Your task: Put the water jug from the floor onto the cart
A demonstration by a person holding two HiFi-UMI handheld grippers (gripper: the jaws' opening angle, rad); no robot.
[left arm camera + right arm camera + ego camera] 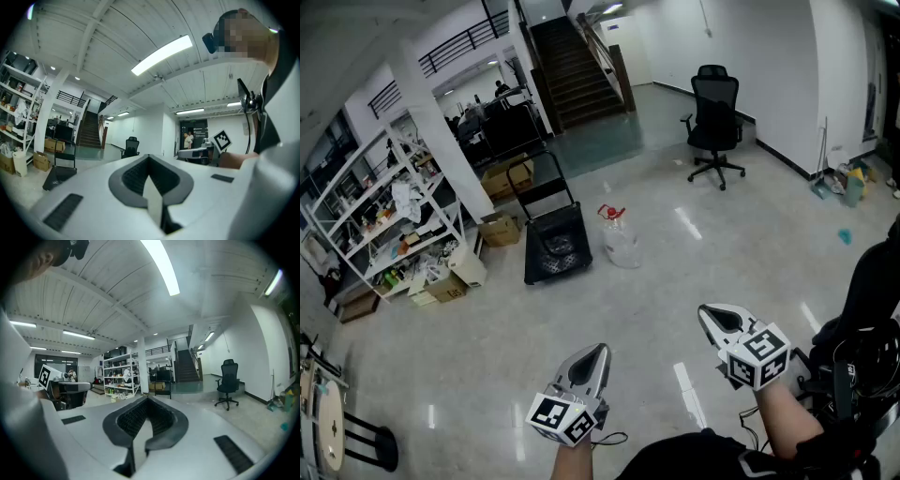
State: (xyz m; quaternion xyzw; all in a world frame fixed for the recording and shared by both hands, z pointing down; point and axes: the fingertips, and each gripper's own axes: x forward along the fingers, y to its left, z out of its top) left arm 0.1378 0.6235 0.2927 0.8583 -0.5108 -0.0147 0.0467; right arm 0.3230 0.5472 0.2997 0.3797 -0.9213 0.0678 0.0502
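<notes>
Head view: water jug (pixel 619 242) stands beside cart (pixel 555 246), well ahead of left gripper (pixel 596 352) and right gripper (pixel 710 314), both jaws pressed together.

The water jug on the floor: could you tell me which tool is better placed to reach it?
Left, narrowly. The left tool lines up almost straight with the water jug and sits nearer the cart; the right tool is off to the side. Both are shut, empty.

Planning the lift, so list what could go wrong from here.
1. The jug is clear and rounded; it may slip from a tool.
2. The cart beside it might shift when loaded.
3. The left tool and right tool are shut and must open first.
</notes>
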